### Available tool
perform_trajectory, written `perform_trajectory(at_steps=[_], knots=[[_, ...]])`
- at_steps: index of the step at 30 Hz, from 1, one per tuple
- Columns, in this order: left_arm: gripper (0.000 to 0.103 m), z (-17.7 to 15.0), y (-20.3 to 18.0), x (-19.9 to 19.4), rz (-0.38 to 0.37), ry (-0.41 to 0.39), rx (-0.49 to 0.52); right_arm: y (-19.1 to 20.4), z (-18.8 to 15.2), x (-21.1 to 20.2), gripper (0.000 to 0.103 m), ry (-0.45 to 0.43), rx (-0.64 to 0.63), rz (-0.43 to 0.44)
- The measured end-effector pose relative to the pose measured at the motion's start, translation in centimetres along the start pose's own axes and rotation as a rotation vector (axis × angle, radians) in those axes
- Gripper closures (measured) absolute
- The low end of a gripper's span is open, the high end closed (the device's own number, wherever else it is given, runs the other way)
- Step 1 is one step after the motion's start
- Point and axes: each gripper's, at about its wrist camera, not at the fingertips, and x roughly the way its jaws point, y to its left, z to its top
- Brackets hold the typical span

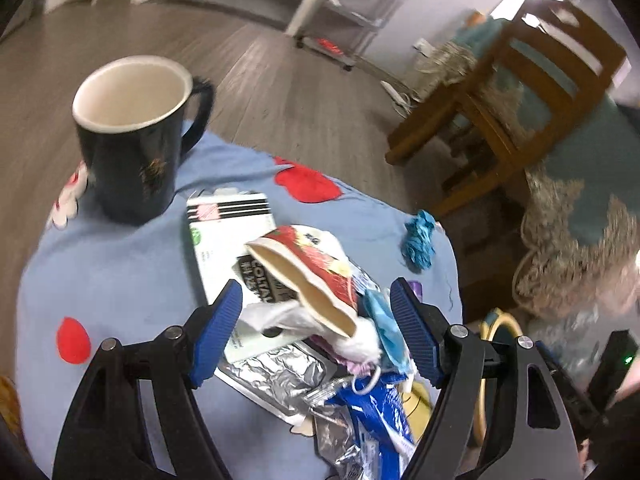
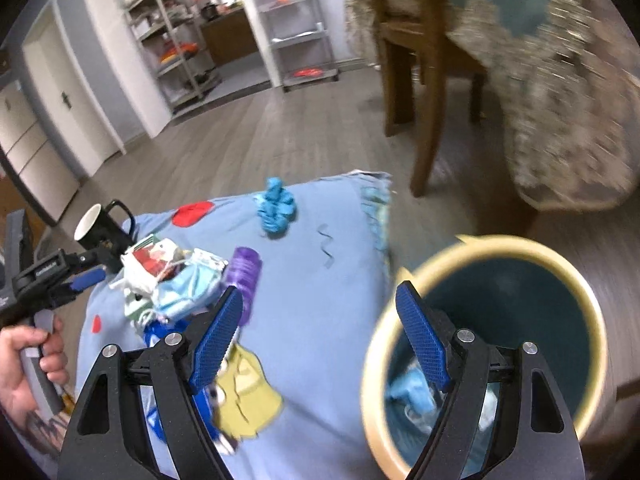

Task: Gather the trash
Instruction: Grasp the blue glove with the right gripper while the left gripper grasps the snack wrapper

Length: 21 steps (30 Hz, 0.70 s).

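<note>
Both grippers are spread wide and hold nothing. Our left gripper (image 1: 316, 312) hovers low over a heap of trash (image 1: 304, 300) on a table covered by a blue cloth (image 1: 120, 272), with the heap lying directly between and just ahead of its blue fingers (image 1: 222, 328). On top sits a crumpled red and white paper wrapper (image 1: 308, 268), gaping open toward us, with white tissue (image 1: 280, 316) and a pale blue face mask (image 1: 384, 328) tucked against it; a silver foil pouch (image 1: 276, 376) and a blue plastic wrapper (image 1: 380, 408) lie nearer, beneath the fingers. We judge all of this light, soft and easily crushed, the foil and plastic likely slippery, so a pinch across the wrapper's folded body or the bunched tissue looks surest. A flat white carton (image 1: 224, 236) lies further ahead, and a black mug (image 1: 132, 136) stands beyond it to the left; that mug looks heavy and breakable and is best avoided. A crumpled blue scrap (image 1: 420, 244) rests well off to the right. Our right gripper (image 2: 316, 320) hangs over the cloth's edge, its right finger above a round bin (image 2: 576, 272) that already contains blue scraps; a purple roller-like object (image 2: 244, 276) lies just ahead of its left finger.
</note>
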Motion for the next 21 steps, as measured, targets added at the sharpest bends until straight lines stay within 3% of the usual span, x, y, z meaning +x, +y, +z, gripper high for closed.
perform_trajectory(at_steps=[12,17,21], knots=[[0.031,1.0,2.7,3.2,-0.037,0.025,-0.177,4.8,5.6,9.6,0.024,0.058,-0.106,0.040],[0.042,1.2,2.8,4.5,-0.025,0.047,-0.190,6.4,6.8,14.1,0.024,0.105,-0.159,0.024],[0.051,1.4,2.4,5.3,-0.006,0.055,-0.162,7.1,7.0,17.1,0.036,0.139,-0.183,0.008]])
